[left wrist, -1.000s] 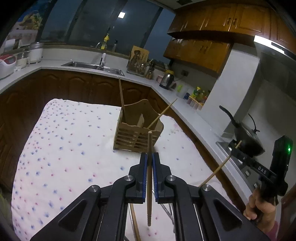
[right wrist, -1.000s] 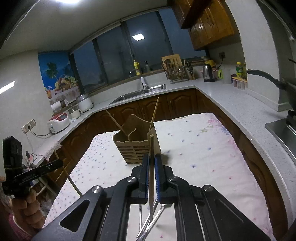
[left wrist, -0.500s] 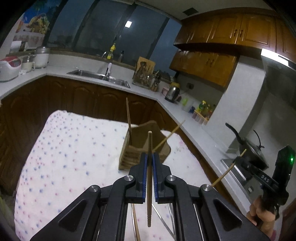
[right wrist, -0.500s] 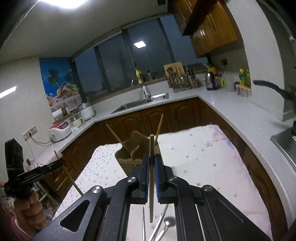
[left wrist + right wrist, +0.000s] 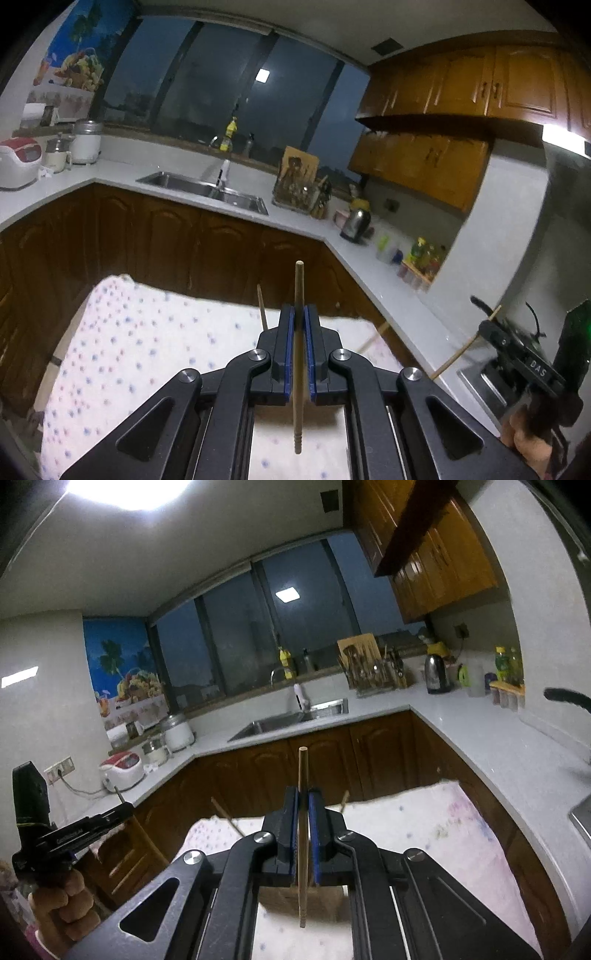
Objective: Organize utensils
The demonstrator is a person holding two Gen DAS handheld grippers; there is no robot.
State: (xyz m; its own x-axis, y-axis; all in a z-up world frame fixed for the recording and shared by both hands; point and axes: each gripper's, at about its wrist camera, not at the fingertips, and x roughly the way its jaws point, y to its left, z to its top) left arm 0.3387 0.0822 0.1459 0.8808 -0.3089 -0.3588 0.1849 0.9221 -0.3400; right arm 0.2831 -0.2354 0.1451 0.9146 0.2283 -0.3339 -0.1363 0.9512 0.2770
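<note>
Left tongs (image 5: 299, 347) clamped a chopstick (image 5: 298, 369); right tongs (image 5: 303, 830) clamped another stick (image 5: 303, 834), holder (image 5: 295, 895) below.

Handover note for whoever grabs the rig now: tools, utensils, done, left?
Left tool: shut on a wooden chopstick, held upright.
Right tool: shut on a second chopstick, also upright.
Wooden holder: on the dotted cloth, mostly hidden behind the right tool; two sticks already lean in it.
Done: both chopsticks picked up.
Left: drop each into the holder, then release.
</note>
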